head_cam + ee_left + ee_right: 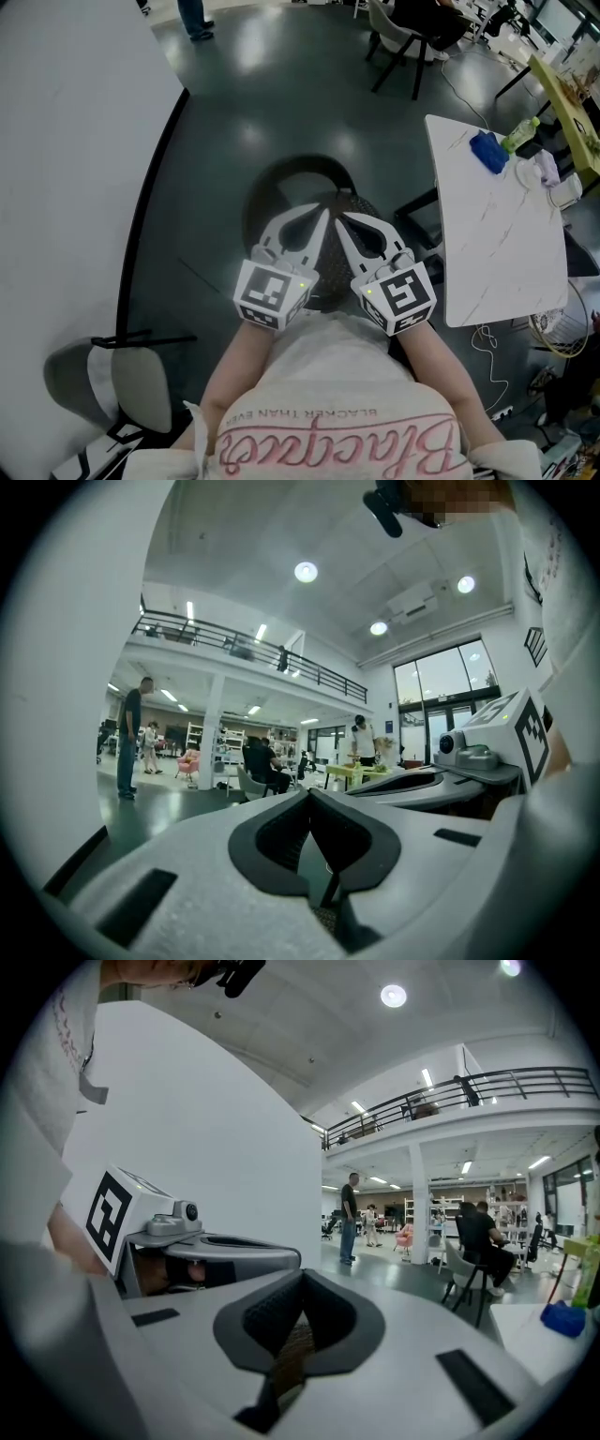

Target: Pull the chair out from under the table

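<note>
The dark chair (pixel 309 165), with a curved back and a woven seat, stands on the floor left of the white table (pixel 497 234), directly below my hands. Both grippers hover side by side above it, close to my chest, pointing forward and roughly level. In the head view the left gripper (pixel 324 212) is shut with nothing between its jaws, and its own view shows the tips of the left gripper (pixel 309 795) meeting. The right gripper (pixel 339 217) is also shut and empty; under the right gripper (pixel 300 1277) only a strip of the brown woven seat shows through the gap.
A blue cloth (pixel 488 151) and a green bottle (pixel 518 134) lie on the table's far end. A grey chair (pixel 103 375) stands at the lower left by the white wall (pixel 66 187). People sit and stand far across the hall.
</note>
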`<state>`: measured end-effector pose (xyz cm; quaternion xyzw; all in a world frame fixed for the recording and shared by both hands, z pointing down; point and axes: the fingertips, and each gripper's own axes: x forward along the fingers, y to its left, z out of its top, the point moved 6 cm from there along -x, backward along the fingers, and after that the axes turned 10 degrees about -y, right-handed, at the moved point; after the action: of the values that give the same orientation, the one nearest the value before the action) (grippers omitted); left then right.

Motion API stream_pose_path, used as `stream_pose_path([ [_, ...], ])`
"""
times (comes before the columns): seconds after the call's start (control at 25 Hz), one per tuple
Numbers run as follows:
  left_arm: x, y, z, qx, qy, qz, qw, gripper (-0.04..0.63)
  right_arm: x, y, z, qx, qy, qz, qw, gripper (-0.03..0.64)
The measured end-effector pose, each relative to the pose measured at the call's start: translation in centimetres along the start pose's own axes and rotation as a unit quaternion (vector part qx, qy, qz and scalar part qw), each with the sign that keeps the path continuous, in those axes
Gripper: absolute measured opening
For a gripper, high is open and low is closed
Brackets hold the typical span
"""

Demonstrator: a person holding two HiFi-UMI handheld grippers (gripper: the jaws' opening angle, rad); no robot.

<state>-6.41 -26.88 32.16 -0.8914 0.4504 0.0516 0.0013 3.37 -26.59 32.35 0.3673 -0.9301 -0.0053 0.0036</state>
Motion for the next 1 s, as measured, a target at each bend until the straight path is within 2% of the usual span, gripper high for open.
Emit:
stream_pose_path([
  [1.0,0.8,-1.6,-0.4,0.008,0.004,-0.015,0.9998,0.005,-1.1,-0.8,-0.3,0.012,-0.002,-0.004,1.000,0.003],
])
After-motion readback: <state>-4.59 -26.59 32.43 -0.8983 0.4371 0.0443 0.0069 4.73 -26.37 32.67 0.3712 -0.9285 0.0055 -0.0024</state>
